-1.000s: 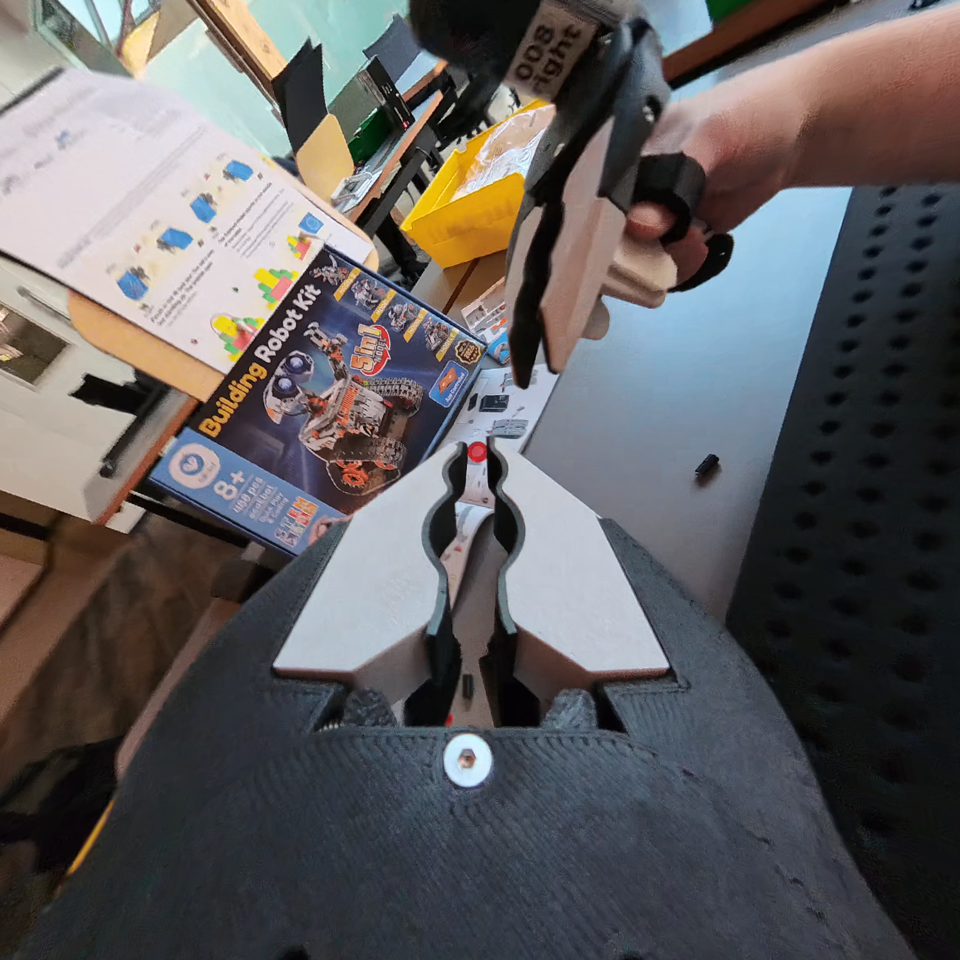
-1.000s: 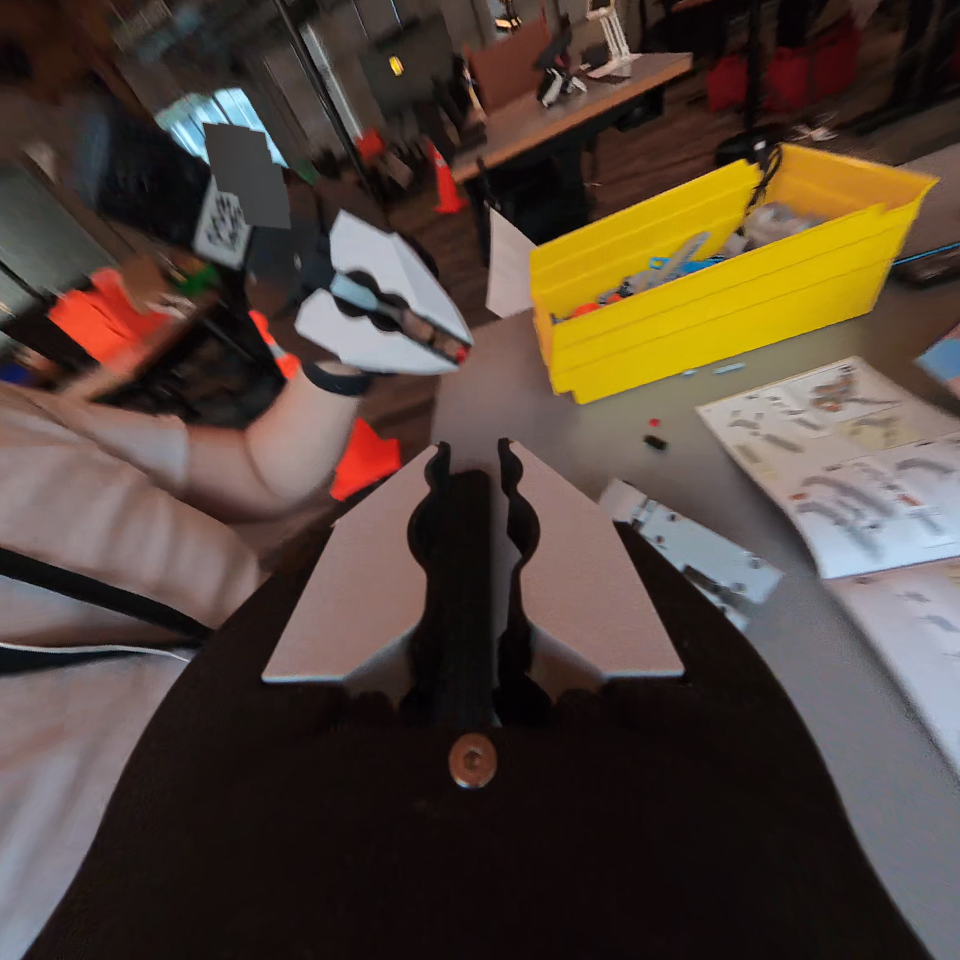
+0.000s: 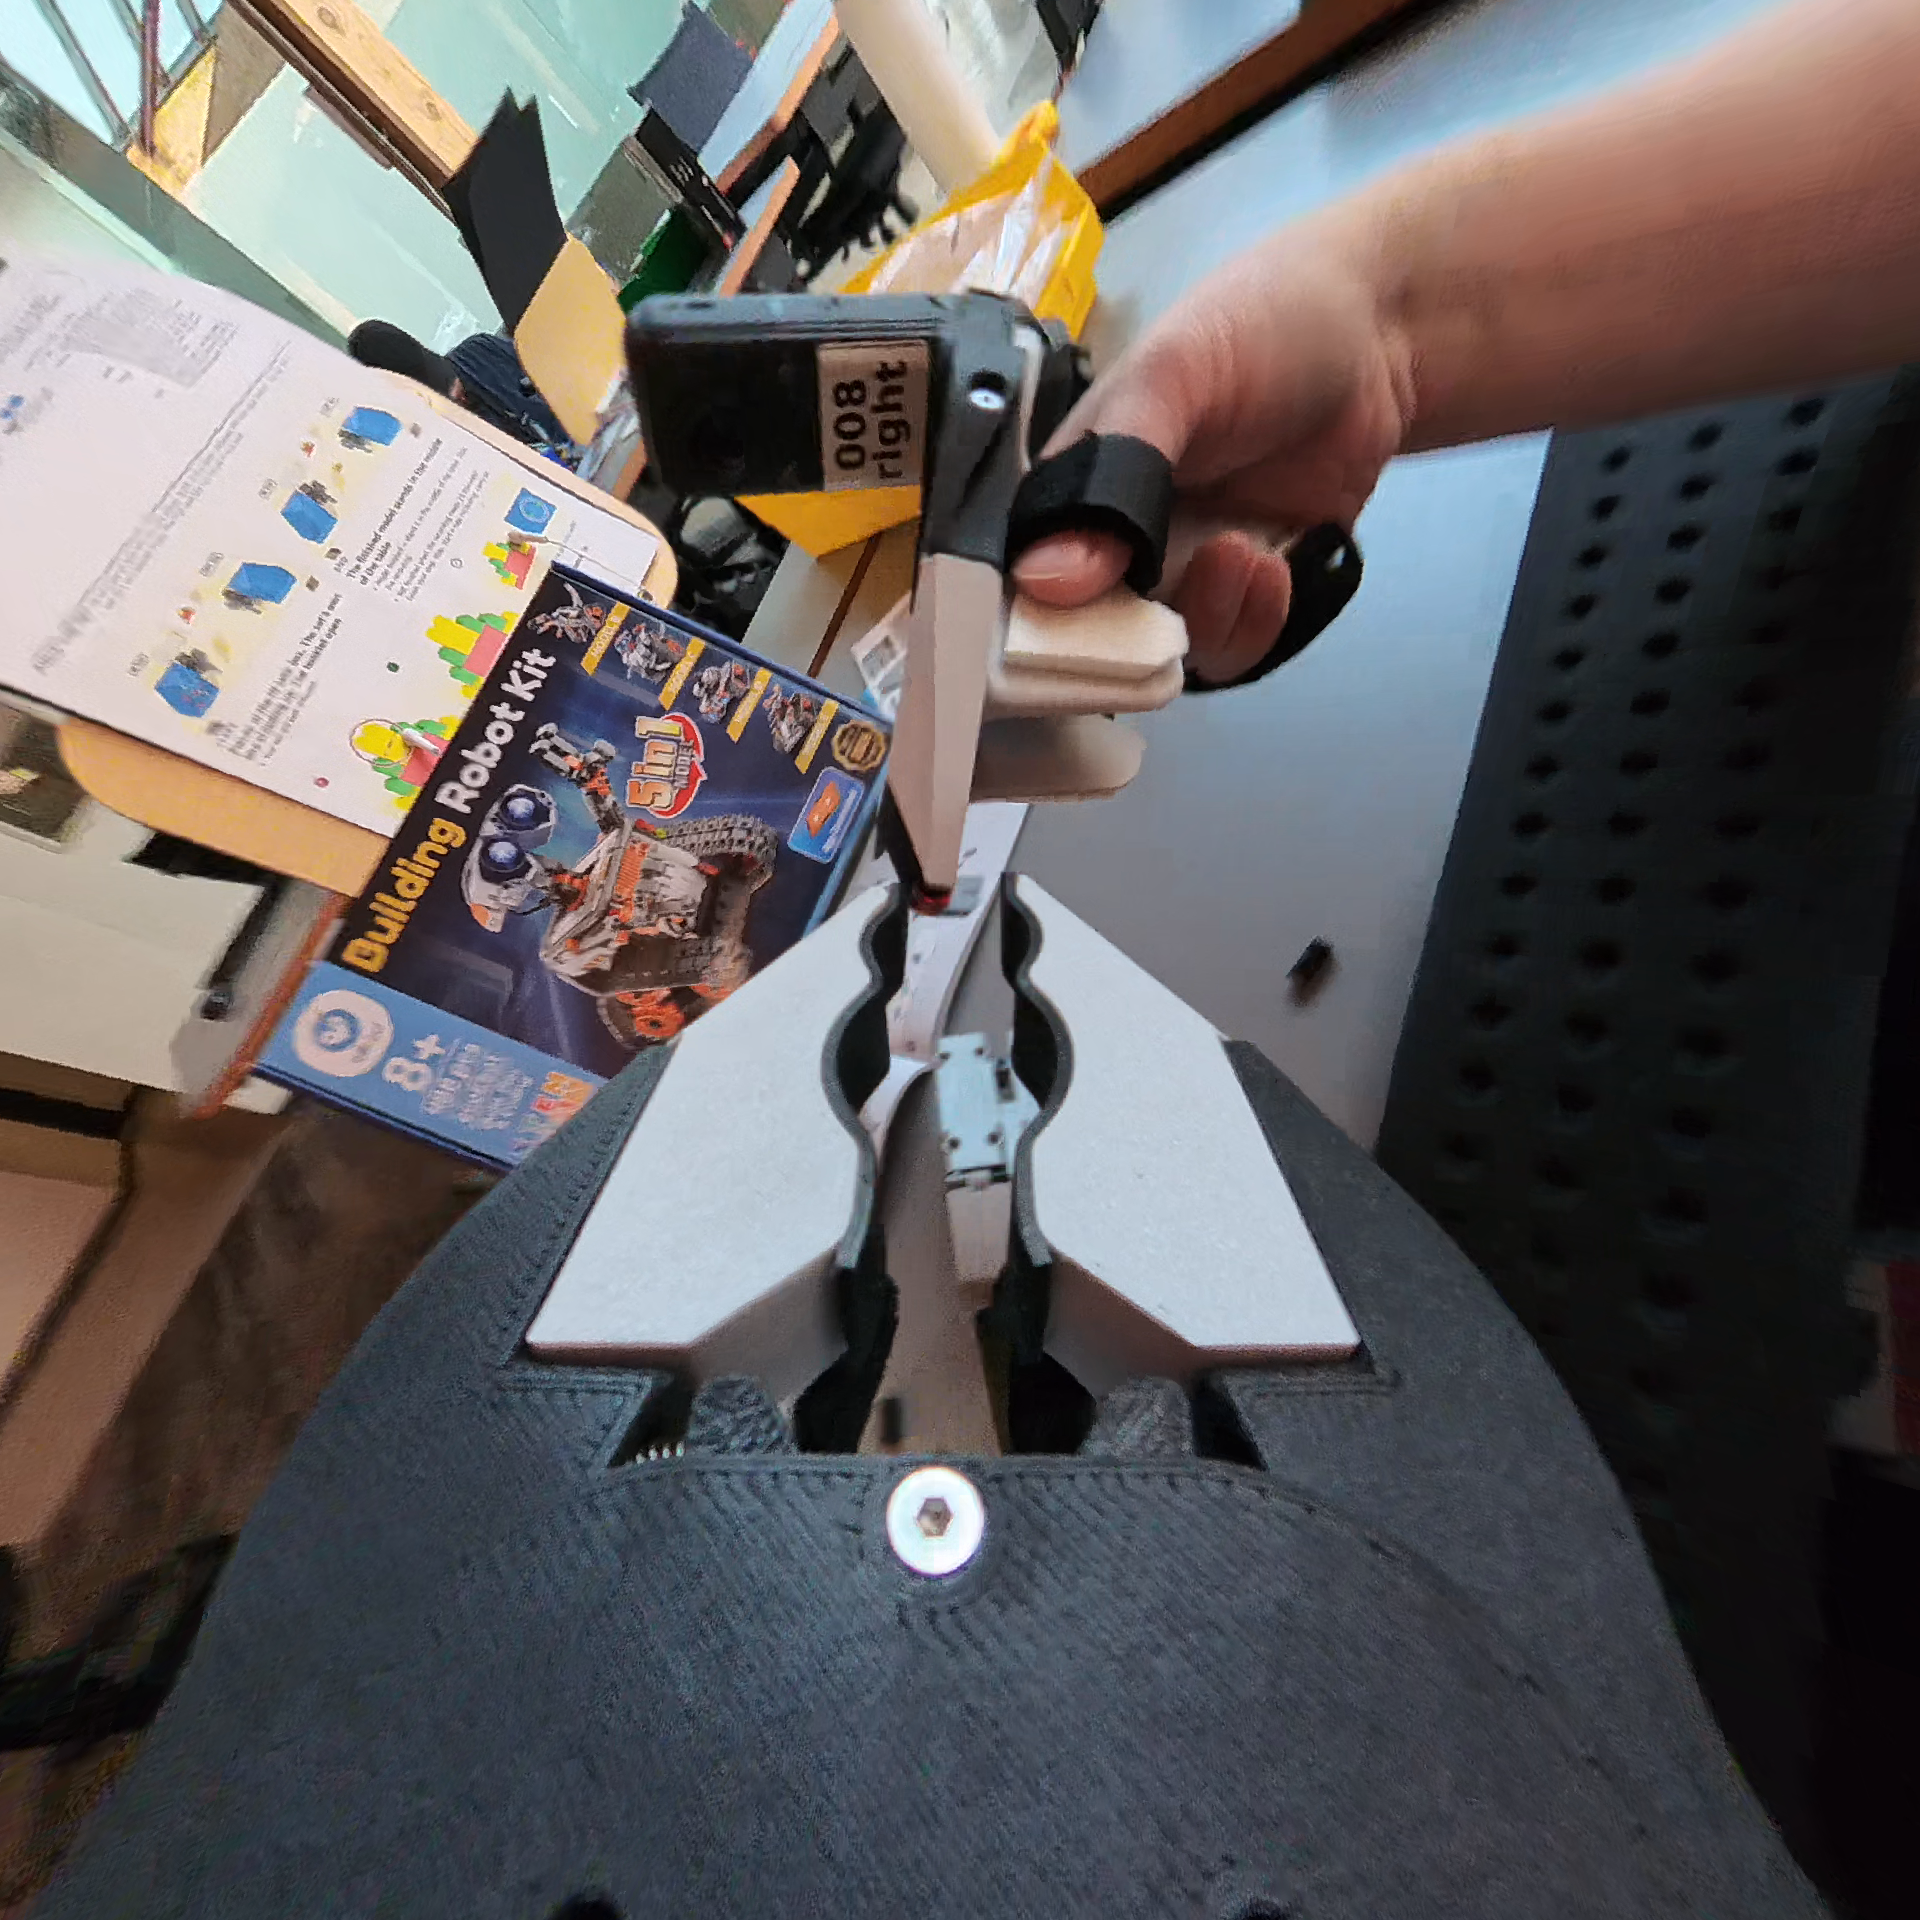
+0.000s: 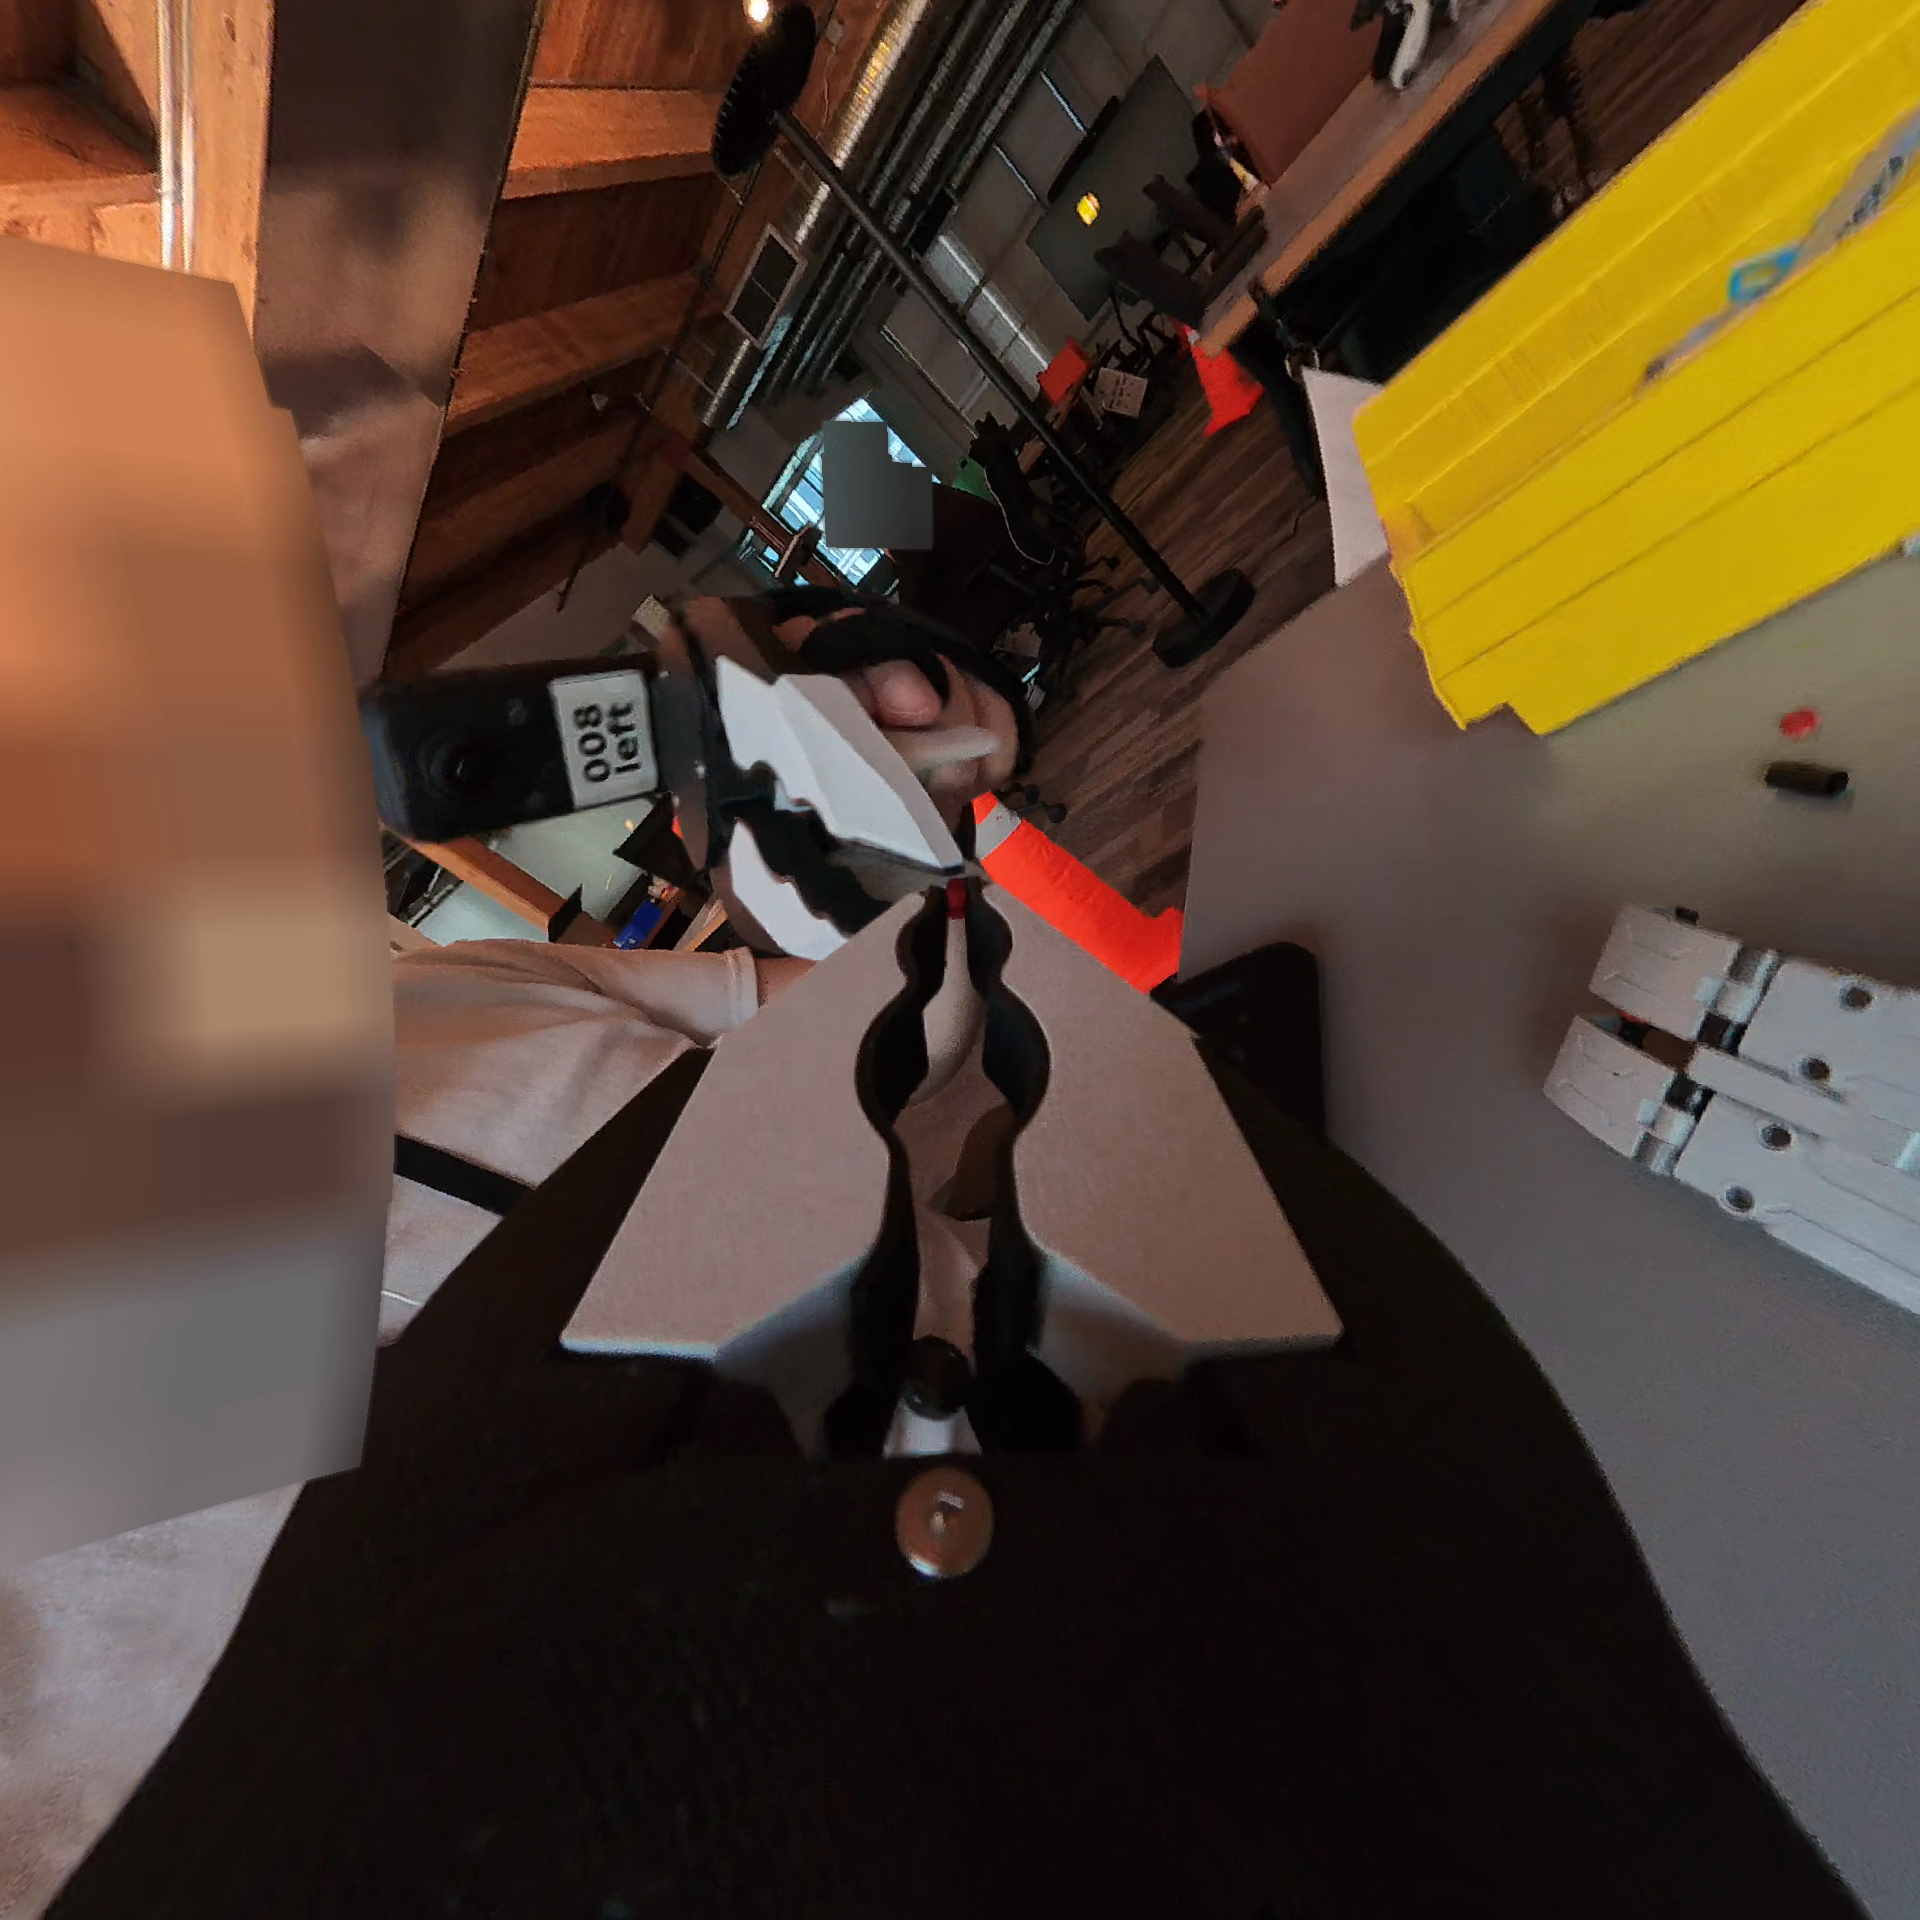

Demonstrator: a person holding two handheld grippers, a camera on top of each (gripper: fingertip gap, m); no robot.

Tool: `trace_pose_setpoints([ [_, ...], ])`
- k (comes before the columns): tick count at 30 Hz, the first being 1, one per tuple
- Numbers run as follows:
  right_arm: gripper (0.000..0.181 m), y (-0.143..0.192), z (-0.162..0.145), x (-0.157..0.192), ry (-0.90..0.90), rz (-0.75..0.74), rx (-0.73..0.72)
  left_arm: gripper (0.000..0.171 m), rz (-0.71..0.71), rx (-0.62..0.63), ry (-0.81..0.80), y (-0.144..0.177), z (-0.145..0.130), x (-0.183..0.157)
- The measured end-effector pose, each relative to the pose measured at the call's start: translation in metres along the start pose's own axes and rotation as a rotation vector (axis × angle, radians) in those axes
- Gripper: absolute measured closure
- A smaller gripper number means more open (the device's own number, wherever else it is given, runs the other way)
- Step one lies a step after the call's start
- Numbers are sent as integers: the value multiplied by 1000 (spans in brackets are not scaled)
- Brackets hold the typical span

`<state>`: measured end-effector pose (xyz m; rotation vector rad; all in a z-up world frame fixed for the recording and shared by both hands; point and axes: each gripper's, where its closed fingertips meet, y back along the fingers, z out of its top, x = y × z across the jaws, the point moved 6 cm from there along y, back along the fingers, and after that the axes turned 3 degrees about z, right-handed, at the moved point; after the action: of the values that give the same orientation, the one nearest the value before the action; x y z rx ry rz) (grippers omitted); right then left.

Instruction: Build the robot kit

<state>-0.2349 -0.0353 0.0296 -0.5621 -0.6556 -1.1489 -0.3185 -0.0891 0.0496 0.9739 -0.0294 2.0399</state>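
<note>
A small red piece [image 3: 932, 896] is pinched at the tips of the right hand-held gripper [image 4: 954, 902], clenched on it. In the left wrist view it meets the tips of the left hand-held gripper [image 3: 940, 902], whose fingers stand slightly parted; whether they grip the piece I cannot tell. Both hover above the grey bench [image 3: 1299, 810], beside a blue kit box [image 3: 582, 883], a yellow bin [image 4: 1662, 416] and a white block assembly [image 4: 1745, 1081].

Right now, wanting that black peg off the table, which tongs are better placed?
Probably left: the left tongs stand open near the black peg; the right tongs pinch a red piece.
</note>
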Motion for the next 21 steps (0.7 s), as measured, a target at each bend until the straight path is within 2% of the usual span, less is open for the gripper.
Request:
trace_pose_setpoints([
  [3, 179, 1, 2, 32, 251, 81, -10, 145, -86, -124, 270, 13, 11, 5],
  [7, 179, -5, -7, 85, 662, 151, 7, 159, -385, -384, 682, 27, 33, -6],
  [11, 178, -9, -16, 110, 1017, 42, 35, 153, -639, -549, 998, 33, 40, -5],
  [14, 178, -9, -21, 119, 1143, -14, 59, 153, -722, -602, 1089, 37, 39, -2],
  [21, 178, -10, -27, 130, 1356, -87, 77, 152, -809, -586, 1110, 41, 44, -8],
])
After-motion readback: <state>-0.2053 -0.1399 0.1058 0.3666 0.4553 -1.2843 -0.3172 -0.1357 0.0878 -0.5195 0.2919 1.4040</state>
